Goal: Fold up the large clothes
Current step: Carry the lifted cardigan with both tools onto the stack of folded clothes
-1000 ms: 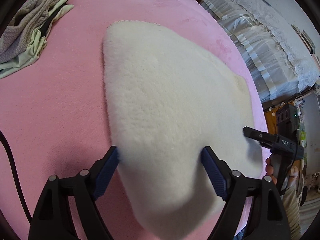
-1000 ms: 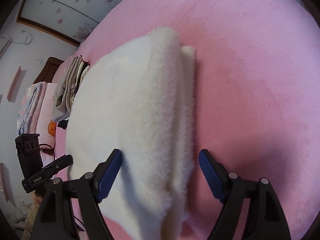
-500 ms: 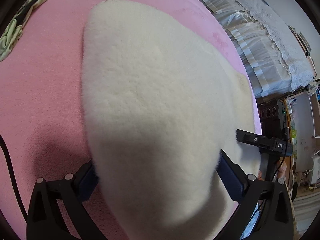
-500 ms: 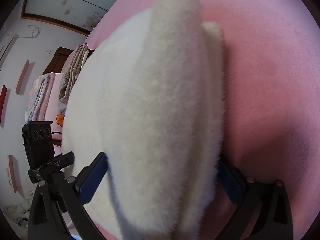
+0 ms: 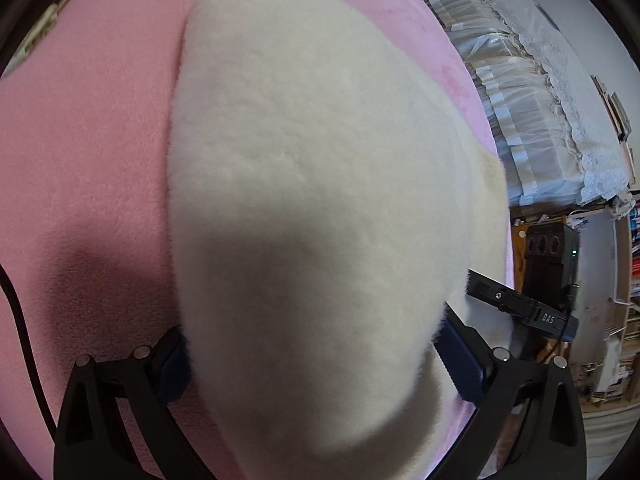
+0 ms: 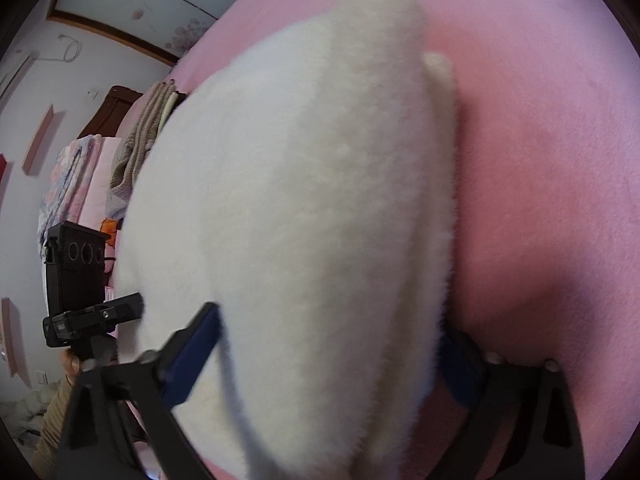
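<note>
A white fluffy garment (image 5: 320,184) lies folded on the pink bed cover (image 5: 88,152). My left gripper (image 5: 316,368) hangs low over its near end, open wide, and the fleece bulges up between the two blue pads (image 5: 174,372). My right gripper (image 6: 328,360) straddles the other near corner of the garment (image 6: 304,208). Its jaws are closing with the fleece between them; its left pad (image 6: 198,350) brushes the pile, and the right pad is half hidden behind it. Each view catches the other gripper's black finger at its edge (image 5: 520,310) (image 6: 100,314).
A stack of folded clothes (image 6: 140,152) sits at the far side of the pink cover. A bed with a white lace spread (image 5: 540,100) stands beyond the cover's edge. A black cable (image 5: 20,320) runs down the left. A hand (image 6: 72,364) holds the left gripper.
Both grippers have sunk closer to the garment, which now fills most of each view. Both sets of jaws spread wider; the right one's left finger has since swung inward. The folded stack slid out of the left view.
</note>
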Demonstrator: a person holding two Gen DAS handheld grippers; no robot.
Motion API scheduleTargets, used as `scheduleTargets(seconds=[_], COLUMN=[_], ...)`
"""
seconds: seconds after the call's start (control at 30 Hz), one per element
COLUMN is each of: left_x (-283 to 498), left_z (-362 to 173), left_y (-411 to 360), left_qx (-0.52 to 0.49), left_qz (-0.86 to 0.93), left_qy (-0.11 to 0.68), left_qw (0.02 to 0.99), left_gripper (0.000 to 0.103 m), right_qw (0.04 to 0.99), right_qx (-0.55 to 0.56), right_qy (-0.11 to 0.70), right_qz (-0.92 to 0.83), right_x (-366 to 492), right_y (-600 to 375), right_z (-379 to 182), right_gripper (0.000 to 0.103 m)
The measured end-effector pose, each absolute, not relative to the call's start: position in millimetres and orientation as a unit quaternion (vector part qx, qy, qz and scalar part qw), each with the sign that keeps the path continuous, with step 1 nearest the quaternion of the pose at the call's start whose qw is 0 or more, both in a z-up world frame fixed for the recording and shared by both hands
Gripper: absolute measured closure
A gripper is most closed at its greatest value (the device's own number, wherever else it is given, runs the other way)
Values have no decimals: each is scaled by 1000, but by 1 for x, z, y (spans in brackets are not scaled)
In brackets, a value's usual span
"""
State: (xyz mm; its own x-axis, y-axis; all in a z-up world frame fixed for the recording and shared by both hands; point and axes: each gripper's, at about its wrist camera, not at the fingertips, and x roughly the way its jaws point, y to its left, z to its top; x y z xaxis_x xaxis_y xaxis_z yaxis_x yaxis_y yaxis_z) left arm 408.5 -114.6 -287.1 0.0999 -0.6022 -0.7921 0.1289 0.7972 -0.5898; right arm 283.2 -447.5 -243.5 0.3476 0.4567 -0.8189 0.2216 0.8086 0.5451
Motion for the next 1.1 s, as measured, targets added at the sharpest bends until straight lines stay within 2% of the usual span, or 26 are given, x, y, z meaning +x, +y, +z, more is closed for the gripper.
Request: scheduleTargets(seconds=[0.03,0.1,0.17,0.2,0.3,0.63,0.87,1.1], left_x=[407,403,398,396,390,357,316,311], left_z=[-284,-278,-269,-264,-251,-200,-161,-104], left_y=[-116,-117,-115,-115,-113,-71,10,107], left_qx=[-188,-176,-163,-156,-140,-131,-129,-134], left_qz=[-250,-244,-241,-241,-235,-236,-221,-193], left_qy=[616,606,593,587,570,560,560,531], left_qw=[723,736,750,757,775,784,788,814], left_gripper=[7,14,26,28,35,40,40,40], right_qw=[768,776,782,786,795,803,802,814], right_qx=[293,286,283,282,272,275,267,248], right_qy=[564,558,551,547,540,524,522,501], right_qz=[74,70,65,63,55,69,108,156], right_x=[282,278,274,272,265,235,230,272], right_y=[-447,-446,-446,-445,-438,-380,-315,-240], right_z=[-240,-231,-222,-216,-203,-162,-133,-89], right_gripper=[19,34,46,50,55,60,61,61])
